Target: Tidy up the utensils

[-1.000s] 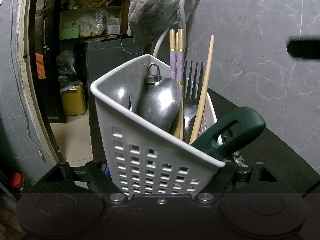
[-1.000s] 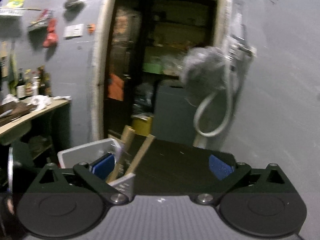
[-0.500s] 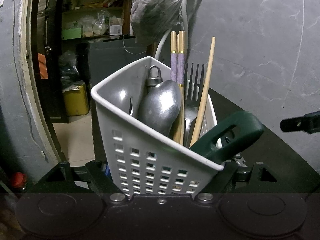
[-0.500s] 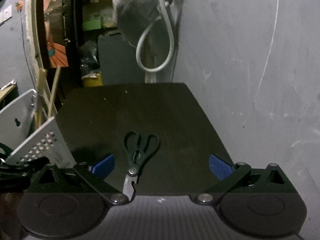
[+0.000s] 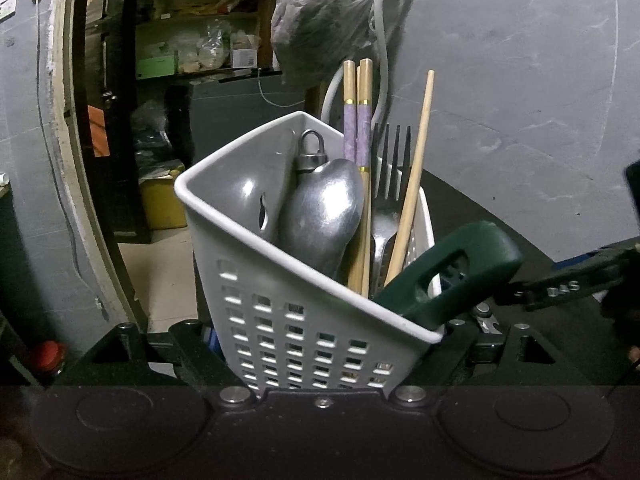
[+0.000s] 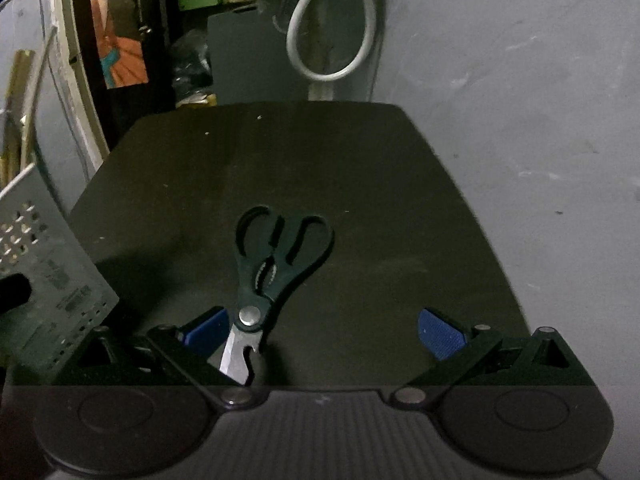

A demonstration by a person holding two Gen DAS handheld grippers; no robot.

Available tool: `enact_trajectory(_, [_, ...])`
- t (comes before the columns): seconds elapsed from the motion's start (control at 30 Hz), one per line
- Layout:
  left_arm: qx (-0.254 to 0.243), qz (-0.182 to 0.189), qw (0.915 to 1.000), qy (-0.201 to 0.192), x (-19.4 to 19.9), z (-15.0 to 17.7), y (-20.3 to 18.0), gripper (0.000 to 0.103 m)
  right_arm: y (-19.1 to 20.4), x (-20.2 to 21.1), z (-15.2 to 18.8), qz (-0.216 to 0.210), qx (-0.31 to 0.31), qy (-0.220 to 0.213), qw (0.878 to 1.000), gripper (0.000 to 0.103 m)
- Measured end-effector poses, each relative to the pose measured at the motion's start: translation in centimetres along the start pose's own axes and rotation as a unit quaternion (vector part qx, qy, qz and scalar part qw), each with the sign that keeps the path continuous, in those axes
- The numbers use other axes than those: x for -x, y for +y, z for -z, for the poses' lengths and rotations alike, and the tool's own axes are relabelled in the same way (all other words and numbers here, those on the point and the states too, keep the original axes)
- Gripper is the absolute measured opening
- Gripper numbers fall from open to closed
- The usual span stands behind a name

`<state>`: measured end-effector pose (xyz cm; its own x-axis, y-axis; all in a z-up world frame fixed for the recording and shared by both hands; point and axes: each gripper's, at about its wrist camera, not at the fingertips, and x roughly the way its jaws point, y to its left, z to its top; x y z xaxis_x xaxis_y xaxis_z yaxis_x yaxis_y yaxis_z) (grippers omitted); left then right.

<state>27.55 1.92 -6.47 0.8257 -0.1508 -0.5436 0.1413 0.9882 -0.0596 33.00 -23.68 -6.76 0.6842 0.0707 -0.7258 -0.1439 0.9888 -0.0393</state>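
No writing is readable; the left gripper (image 5: 320,344) clamps a white basket (image 5: 304,320) holding chopsticks (image 5: 358,120), a fork (image 5: 390,168) and a ladle (image 5: 320,216), its jaws having just eased wider, while the right gripper (image 6: 324,328) stands apart over scissors (image 6: 276,256) on the counter (image 6: 360,184).

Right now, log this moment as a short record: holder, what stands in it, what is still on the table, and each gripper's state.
holder: white perforated caddy, tilted, held between the left gripper's fingers
in holder: spoon, fork, purple-banded chopsticks, plain chopstick, green handle
on table: black-handled scissors, closed, handles pointing away, lying on the dark table
left gripper: closed on the caddy; jaws have just been opening slightly
right gripper: open, empty, low over the scissors' blades
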Motion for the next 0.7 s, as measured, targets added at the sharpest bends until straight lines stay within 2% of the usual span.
enact_trajectory(0.07, [0.0,-0.003,1.0,0.0,0.1,0.0,-0.1,0.086,0.2,-1.1,-0.5,-0.015,0.003,0.001,1.0,0.103])
enact_trajectory(0.3, [0.003,-0.011,0.9999,0.002,-0.1,0.0,-0.3,0.086,1.7,-4.9,-2.1,-0.026,0.027,0.017,0.999,0.102])
enact_trajectory(0.43, [0.004,-0.014,0.9999,0.002,0.0,0.1,-0.4,0.086,2.3,-5.9,-2.3,-0.024,0.05,0.019,0.998,0.082])
enact_trajectory(0.47, [0.005,-0.014,0.9999,0.002,0.1,0.1,-0.4,0.086,2.3,-5.9,-2.2,-0.031,0.046,0.017,0.998,0.08])
enact_trajectory(0.7, [0.003,-0.012,0.9999,0.002,0.2,0.1,-0.4,0.086,2.2,-4.6,-1.1,-0.059,0.042,0.015,0.997,0.051])
